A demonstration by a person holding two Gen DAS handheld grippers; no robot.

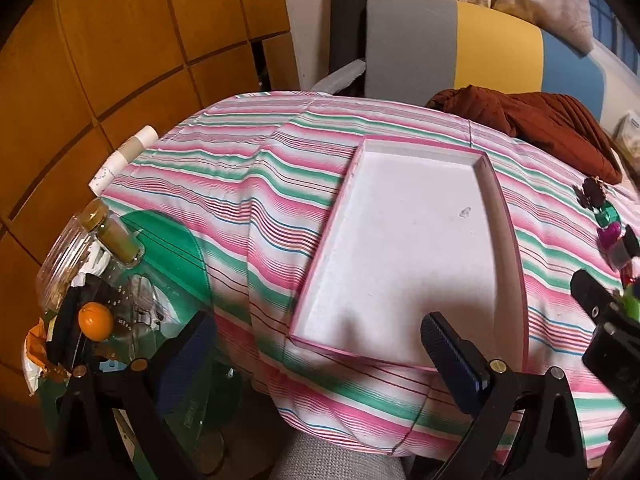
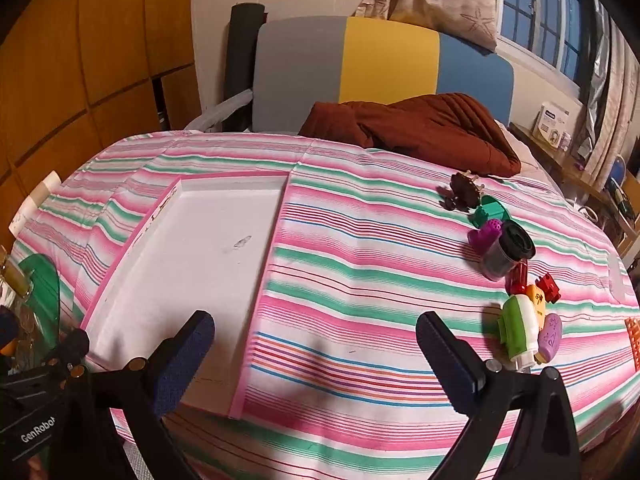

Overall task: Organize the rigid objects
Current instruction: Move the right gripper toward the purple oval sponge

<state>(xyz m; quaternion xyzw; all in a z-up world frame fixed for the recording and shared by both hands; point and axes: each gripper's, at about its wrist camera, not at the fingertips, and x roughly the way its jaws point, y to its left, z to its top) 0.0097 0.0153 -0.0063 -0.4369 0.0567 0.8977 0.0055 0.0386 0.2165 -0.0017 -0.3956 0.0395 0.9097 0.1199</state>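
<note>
A white tray with a pink rim lies flat on the striped blanket. Nothing is in the tray.

The right view shows the toys best. They sit in a bunch on the blanket, well to the right of the tray. There is a brown toy at the far end, then a green piece, a purple piece, a grey cup with a black lid, a red block, a green and white toy and a purple heart. The left view shows only some of the toys, small, at its right edge.

The left view shows things the right view mostly misses: an orange and a jar left of the tray, past the blanket's edge.

The left gripper is wide open and holds nothing. It hangs over the near end of the tray. The right gripper is wide open too and holds nothing. It hangs over the blanket just right of the tray.
</note>
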